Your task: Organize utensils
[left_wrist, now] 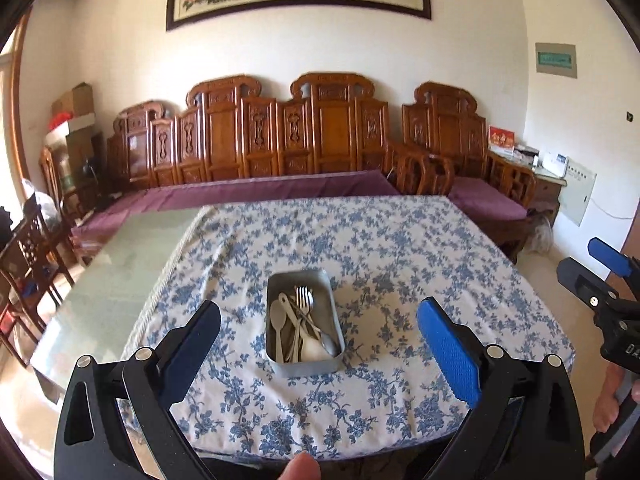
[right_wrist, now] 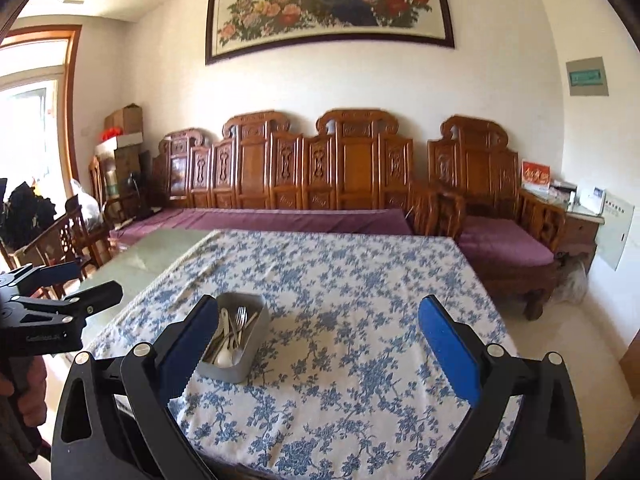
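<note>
Jaws of left hand-held gripper and right hand-held gripper stand apart, empty. Tray of utensils lies at twelve o'clock of the left, eleven o'clock of the right; long axis runs away across the surface; left nearer.

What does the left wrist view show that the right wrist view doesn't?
Only the left wrist view: a fingertip at its bottom edge, and the right gripper from the side. Only the right wrist view: a bright window and the left gripper from the side. Both: the metal tray of utensils on the floral tablecloth.
</note>
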### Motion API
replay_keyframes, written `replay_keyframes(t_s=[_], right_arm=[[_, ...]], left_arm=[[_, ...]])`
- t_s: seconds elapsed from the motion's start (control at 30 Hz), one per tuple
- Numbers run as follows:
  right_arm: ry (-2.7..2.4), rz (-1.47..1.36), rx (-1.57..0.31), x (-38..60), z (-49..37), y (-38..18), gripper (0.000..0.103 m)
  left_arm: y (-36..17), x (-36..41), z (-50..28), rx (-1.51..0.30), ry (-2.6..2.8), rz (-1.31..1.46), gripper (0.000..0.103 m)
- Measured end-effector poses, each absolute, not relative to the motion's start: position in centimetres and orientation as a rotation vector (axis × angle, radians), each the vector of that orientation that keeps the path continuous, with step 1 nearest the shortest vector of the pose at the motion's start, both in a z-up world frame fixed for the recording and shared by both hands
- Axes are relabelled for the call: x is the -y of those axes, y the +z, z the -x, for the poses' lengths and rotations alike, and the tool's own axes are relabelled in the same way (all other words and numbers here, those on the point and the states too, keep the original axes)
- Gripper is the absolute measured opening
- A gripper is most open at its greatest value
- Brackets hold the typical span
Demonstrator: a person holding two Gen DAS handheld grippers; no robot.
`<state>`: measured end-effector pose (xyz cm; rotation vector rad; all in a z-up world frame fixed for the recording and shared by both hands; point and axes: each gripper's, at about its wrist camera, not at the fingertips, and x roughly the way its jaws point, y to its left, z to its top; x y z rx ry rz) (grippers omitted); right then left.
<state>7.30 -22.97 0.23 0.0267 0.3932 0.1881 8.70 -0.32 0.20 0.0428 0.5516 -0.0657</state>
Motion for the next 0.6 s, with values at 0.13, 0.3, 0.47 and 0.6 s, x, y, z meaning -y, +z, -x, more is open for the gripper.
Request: replay_keyframes(t_s=[0.13,0.3,0.47,0.6], right_arm=[[0.181,-0.023,-0.348,23.0,-6.0,1.7,0.1],[0.181,-0.024,-0.314,23.2,-5.0,2.9,0.1],[0.18,-0.032,-0.302,23.3,-4.6,3.2,0.1],[0.178,-0.034,-0.3,23.2,-4.6,3.2,0.1]], left_arm=[[1.8,0.8,-7.2,-0.511,-0.072,-0.049,0.095],[3.2,1.0,-5.3,-0.461,-0.072,-0.042,0.095],[3.8,1.1,-4.3,-0.431,-0.059,-0.042,0.095],[3.9,1.1,-4.1,-0.427,-0.061,-0.034,0.095]])
